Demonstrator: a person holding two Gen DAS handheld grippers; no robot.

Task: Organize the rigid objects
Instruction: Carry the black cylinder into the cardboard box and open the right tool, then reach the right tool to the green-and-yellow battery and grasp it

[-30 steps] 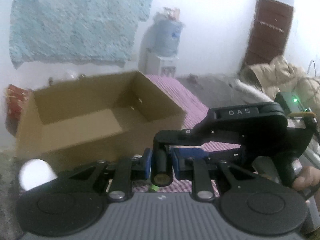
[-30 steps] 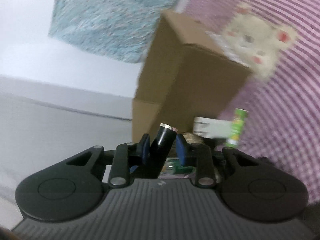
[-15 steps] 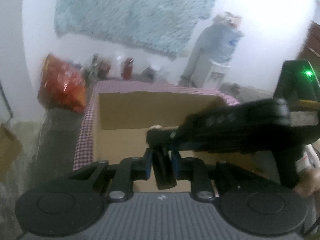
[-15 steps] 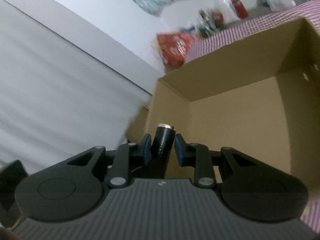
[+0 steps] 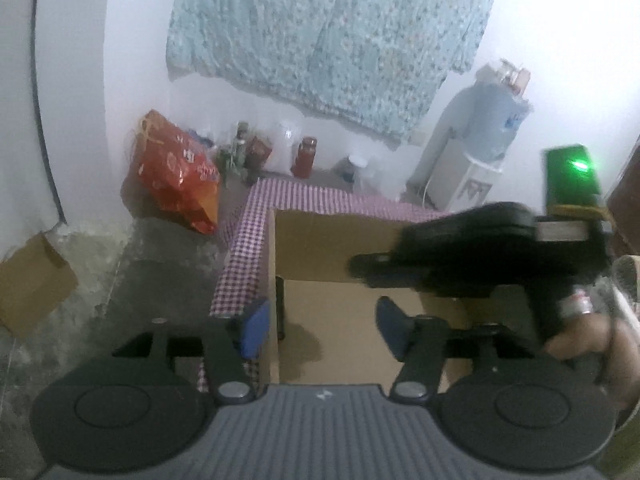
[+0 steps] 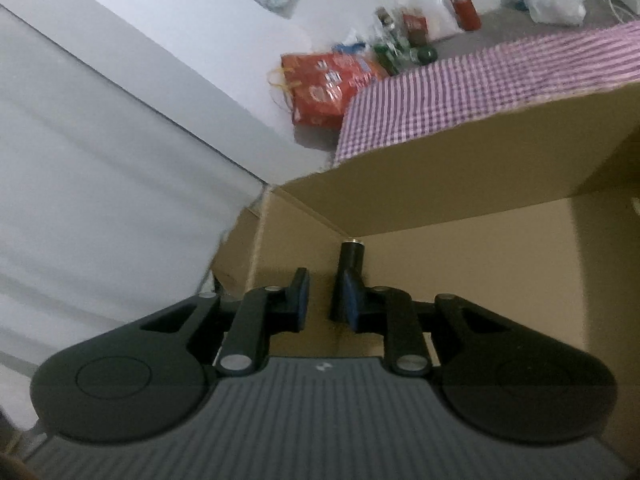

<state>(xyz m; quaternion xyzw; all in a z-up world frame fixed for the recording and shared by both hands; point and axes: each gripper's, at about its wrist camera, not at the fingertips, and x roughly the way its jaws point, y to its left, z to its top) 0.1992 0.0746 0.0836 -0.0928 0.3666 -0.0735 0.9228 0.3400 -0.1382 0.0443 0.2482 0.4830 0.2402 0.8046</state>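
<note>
Black tube (image 6: pixel 352 258), likely light, stiff, slippery, best pinched mid-length, lies against the three-o'clock pad of the right gripper (image 6: pixel 324 280), clamping indeterminable; the left gripper (image 5: pixel 320 316), jaws just opening, holds nothing.

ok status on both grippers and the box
Left gripper jaws just opened, nothing between them, over cardboard box. Right gripper over box too, black tube at its pad, grip unclear. Nothing blocking the box.
</note>
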